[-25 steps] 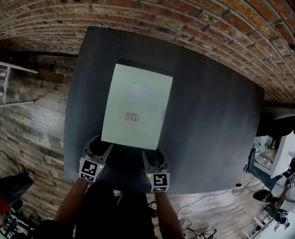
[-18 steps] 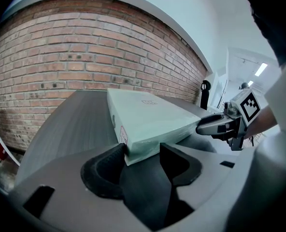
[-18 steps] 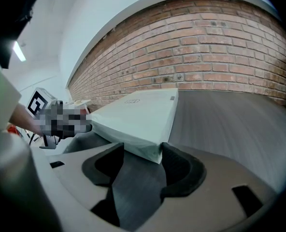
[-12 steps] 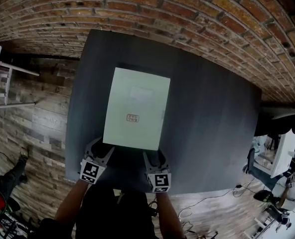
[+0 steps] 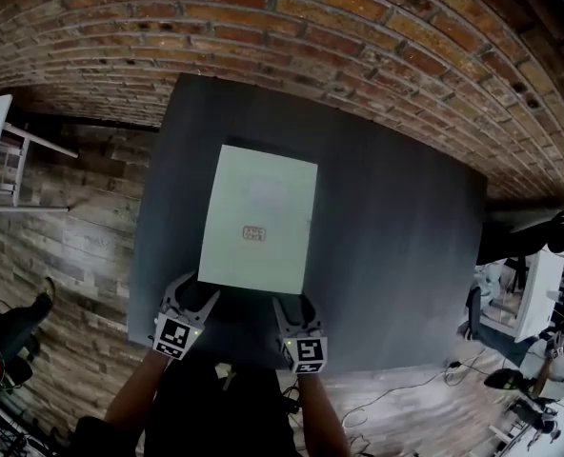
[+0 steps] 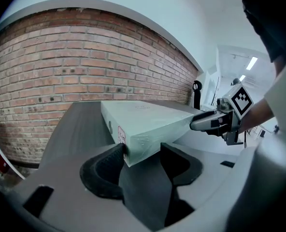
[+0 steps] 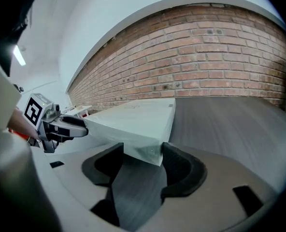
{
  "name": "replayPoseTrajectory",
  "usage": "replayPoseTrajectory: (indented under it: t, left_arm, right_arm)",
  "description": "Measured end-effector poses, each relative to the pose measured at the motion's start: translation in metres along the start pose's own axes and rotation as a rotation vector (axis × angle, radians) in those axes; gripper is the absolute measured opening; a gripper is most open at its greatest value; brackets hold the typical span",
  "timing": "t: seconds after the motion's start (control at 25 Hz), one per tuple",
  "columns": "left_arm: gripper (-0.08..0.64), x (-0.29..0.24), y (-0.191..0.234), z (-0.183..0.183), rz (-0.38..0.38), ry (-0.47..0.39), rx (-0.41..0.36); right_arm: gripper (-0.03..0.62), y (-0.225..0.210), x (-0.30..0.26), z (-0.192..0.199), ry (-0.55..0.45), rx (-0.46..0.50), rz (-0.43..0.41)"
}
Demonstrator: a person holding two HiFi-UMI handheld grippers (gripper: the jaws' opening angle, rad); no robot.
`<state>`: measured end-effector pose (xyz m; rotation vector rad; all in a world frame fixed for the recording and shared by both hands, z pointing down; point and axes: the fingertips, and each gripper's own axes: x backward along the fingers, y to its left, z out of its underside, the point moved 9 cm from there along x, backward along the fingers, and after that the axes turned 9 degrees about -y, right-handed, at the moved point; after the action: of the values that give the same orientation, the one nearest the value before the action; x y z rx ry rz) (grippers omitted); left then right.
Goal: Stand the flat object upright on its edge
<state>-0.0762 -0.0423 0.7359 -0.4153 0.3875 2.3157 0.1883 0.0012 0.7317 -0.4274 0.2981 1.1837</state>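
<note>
- Pale green box lies flat on dark grey table, long side running away from the person, red label facing up.
- Left gripper at box's near left corner, jaws spread wide, not clamped.
- Left gripper view: that corner sits between the jaws. Left jaw is against box's side face, right jaw just under box's near face.
- Right gripper at box's near right corner, jaws also wide apart, no squeeze on the box.
- Right gripper view: right jaw touches box's corner edge. Box's near face passes over the left jaw.
- Both grippers are just below box's near short edge in the head view, one per corner, well apart from each other.
- Can't tell whether box's near edge is off the table.
- Brick wall beyond box's far end.
</note>
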Motion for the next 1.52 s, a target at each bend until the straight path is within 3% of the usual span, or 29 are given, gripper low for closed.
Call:
replayPoseTrajectory:
  t: [1.52]
  left_arm:
    - [0.229,0.081,-0.027,-0.057,0.035,-0.08,-0.079]
  right_arm:
    - [0.244,0.051,0.073,-0.064,-0.102,0.047,-0.001]
